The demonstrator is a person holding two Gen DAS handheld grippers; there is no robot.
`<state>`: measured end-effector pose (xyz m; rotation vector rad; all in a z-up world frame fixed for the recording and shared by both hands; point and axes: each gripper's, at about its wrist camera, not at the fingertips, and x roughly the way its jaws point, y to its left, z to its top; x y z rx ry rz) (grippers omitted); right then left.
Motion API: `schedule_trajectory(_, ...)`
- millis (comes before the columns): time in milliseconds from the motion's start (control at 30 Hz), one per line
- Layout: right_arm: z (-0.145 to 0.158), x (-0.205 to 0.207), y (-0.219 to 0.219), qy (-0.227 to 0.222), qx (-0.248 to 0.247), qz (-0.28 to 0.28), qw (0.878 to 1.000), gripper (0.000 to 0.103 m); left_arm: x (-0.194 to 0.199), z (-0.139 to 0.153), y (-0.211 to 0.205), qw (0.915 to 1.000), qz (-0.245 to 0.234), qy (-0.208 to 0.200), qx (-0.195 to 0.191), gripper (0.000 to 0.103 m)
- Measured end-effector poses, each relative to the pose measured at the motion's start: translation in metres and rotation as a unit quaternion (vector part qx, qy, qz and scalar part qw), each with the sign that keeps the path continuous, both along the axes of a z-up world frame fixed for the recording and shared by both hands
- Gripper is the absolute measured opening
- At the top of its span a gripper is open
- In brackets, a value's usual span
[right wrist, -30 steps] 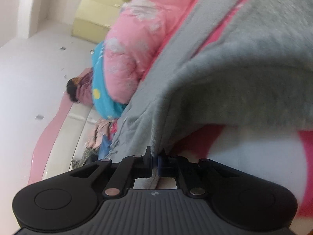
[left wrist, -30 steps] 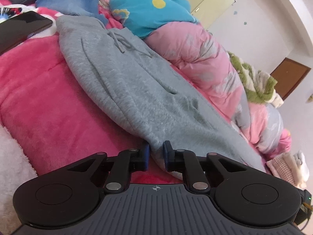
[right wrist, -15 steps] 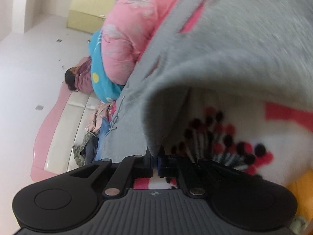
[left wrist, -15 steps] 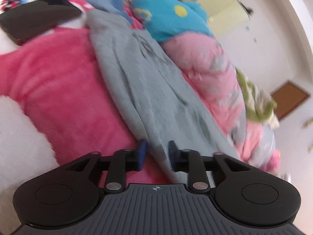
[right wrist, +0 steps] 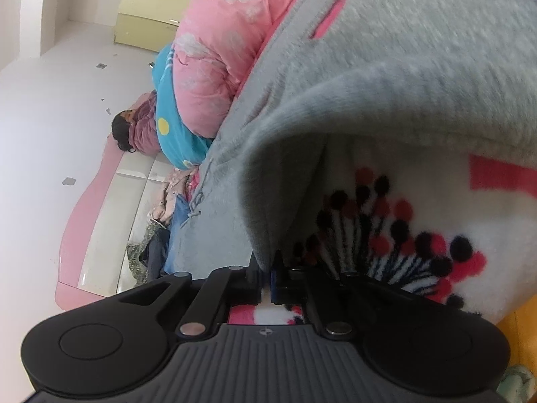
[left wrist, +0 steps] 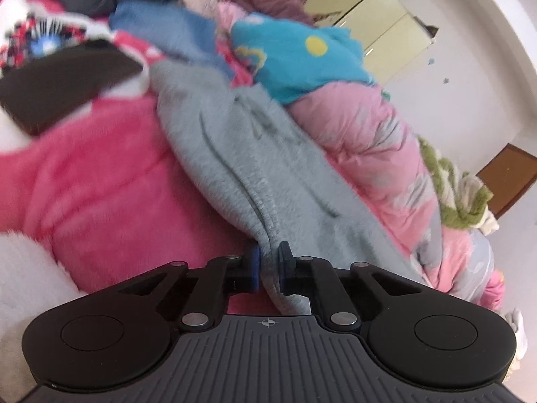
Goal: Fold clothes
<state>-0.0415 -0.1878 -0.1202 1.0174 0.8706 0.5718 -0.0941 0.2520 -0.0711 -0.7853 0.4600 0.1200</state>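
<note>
The left tongs (left wrist: 268, 262) have just been closing and now pinch a ribbed hem of the grey sweatpants (left wrist: 268, 168), a fold of fleece squeezed between the blue pads (left wrist: 254, 262). The right tongs (right wrist: 270, 268) are clamped narrow on another edge of the same garment, which rises from them and arches overhead, lifted clear of the patterned fleece blanket (right wrist: 419, 235) below. From the left wrist view the sweatpants run away from the tongs along the bed, over a bright pink blanket (left wrist: 100, 184), with the drawstring waist at the far end, touching a pink quilt (left wrist: 369, 141) and just beside a turquoise garment (left wrist: 295, 60). A dark flat object (left wrist: 60, 87), perhaps a phone, lies on the blanket well to the side. The risks, as I judge them: the left grip holds only a thin bite near the pad tips, so a sharp pull could let the hem slip out and drop one corner. The fleece looks heavy and stretchy, so uneven tension between the two hands would skew the fold. Dragging the far end could also snag the quilt or the turquoise piece and pull clutter along, and a wide sweep might knock the dark object.
</note>
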Motion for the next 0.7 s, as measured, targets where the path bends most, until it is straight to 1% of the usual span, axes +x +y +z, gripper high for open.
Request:
schedule_trajectory(100, 0.011, -0.006, 0.000, -0.009, 0.012, 0.003, 1.000, 0.004, -0.002, 0.002, 0.000, 0.9999, 0.006, 0.003, 0.009, 0.009)
schedule_trajectory(167, 0.011, -0.008, 0.002, -0.006, 0.005, 0.009, 1.000, 0.004, -0.002, 0.000, 0.001, 0.9998, 0.009, 0.011, 0.011, 0.008)
schedule_trajectory(267, -0.007, -0.009, 0.002, 0.032, 0.006, 0.011, 0.999, 0.004, -0.001, -0.014, 0.003, 0.9993, 0.012, 0.035, -0.002, 0.009)
schedule_trajectory(333, -0.015, -0.009, 0.000, 0.052, 0.016, 0.006, 0.999, 0.004, -0.003, -0.017, 0.005, 0.9994, 0.008, 0.033, -0.007, 0.009)
schedule_trajectory(433, -0.009, -0.011, -0.001, 0.035, 0.005, 0.008, 0.999, 0.004, -0.004, -0.016, 0.010, 0.9994, 0.004, 0.022, -0.025, 0.012)
schedule_trajectory(533, -0.012, -0.010, -0.002, 0.040, 0.006, 0.010, 0.999, 0.004, -0.004, -0.017, 0.017, 0.9986, 0.013, 0.018, -0.047, 0.021)
schedule_trajectory(600, -0.016, -0.010, -0.003, 0.050, 0.012, 0.009, 0.999, 0.004, -0.005, -0.018, 0.023, 0.9979, 0.030, 0.014, -0.057, 0.037)
schedule_trajectory(700, -0.019, -0.011, -0.004, 0.056, 0.015, 0.009, 0.998, 0.004, -0.003, -0.018, 0.034, 0.9963, 0.056, 0.007, -0.065, 0.042)
